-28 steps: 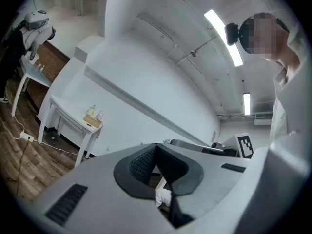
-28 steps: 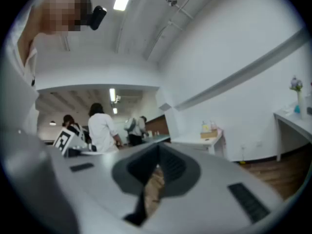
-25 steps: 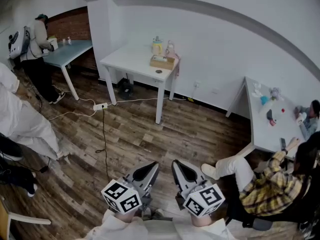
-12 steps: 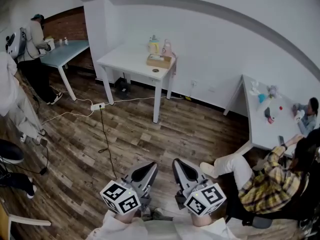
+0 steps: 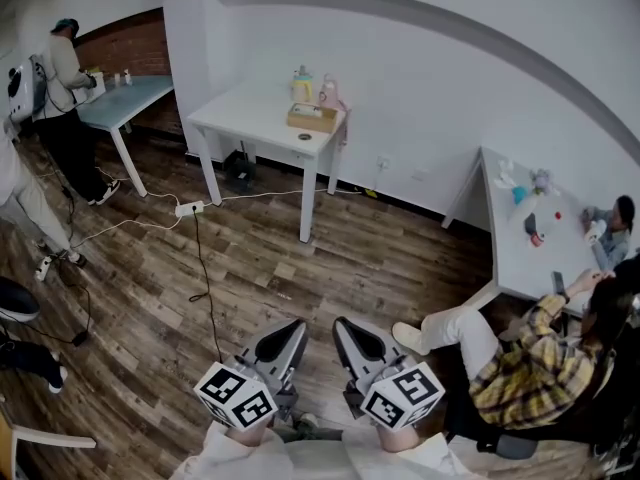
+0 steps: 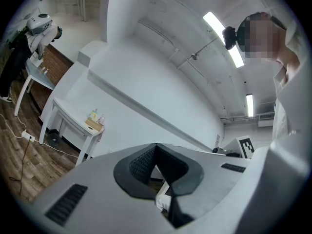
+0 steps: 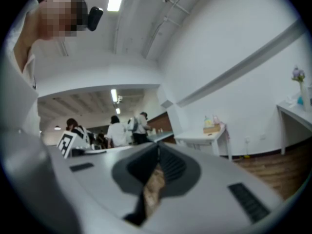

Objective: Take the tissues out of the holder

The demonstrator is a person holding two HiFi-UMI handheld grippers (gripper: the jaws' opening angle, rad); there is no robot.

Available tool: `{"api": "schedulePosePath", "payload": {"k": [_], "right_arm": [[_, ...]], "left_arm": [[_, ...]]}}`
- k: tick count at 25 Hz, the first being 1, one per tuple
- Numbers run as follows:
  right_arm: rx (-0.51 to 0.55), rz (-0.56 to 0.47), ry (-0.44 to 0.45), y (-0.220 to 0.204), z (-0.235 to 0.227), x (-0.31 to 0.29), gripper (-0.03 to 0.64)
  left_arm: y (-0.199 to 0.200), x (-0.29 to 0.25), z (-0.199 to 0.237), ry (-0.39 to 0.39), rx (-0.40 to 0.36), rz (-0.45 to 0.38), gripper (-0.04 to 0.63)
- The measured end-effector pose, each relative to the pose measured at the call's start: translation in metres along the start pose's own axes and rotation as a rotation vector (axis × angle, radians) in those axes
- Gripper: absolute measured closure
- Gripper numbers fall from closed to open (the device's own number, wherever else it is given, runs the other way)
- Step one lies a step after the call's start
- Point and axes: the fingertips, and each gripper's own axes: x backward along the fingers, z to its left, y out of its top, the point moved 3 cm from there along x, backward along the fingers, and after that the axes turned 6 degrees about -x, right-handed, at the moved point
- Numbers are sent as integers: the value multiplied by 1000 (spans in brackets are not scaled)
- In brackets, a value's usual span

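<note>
Left gripper (image 5: 298,328) and right gripper (image 5: 340,326) sit side by side at the bottom of the head view, close to the person's body. Each carries one marker cube, and both point out across the room. In its own view the left gripper's two dark pads are pressed together at the tip with nothing caught between them. The right gripper's two pads likewise meet at the tip and grip nothing. Beyond them lies wooden floor (image 5: 330,258). At the right, one seated person (image 5: 525,373) in a plaid shirt stretches a leg toward the grippers. Further out, one power strip (image 5: 189,209) lies on the boards with cables trailing from it. Three tables stand along the walls: a white table (image 5: 250,118) in the middle, a blue table (image 5: 125,96) at the far left, and a side table (image 5: 520,253) at the right. The tissue holder (image 5: 312,118), a wooden box, rests on the white table near its right front corner, well apart from both grippers. Two bottles stand just behind it. At this range I cannot tell whether tissues show at its top. One standing person (image 5: 62,73) bends over the blue table.
</note>
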Motion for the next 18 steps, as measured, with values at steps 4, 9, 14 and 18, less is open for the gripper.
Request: {"api": "schedulePosePath", "payload": {"k": [4,9,14,18], "right_arm": [[-14,11,-11,-3,-13,8,604],[-32,9,-27,-3,-33,8,604],[-28,7,-33,8,-56,-19,604],[-20,-19,-30,19,-72,-55,604]], "left_arm": [[-6,-10,-4,0,8,11,583],[-11,-21,-7,-31,10,28,583],[-8,-38,13,-29,2,41,583],[-15,-59,53,-28,26,82,583]]}}
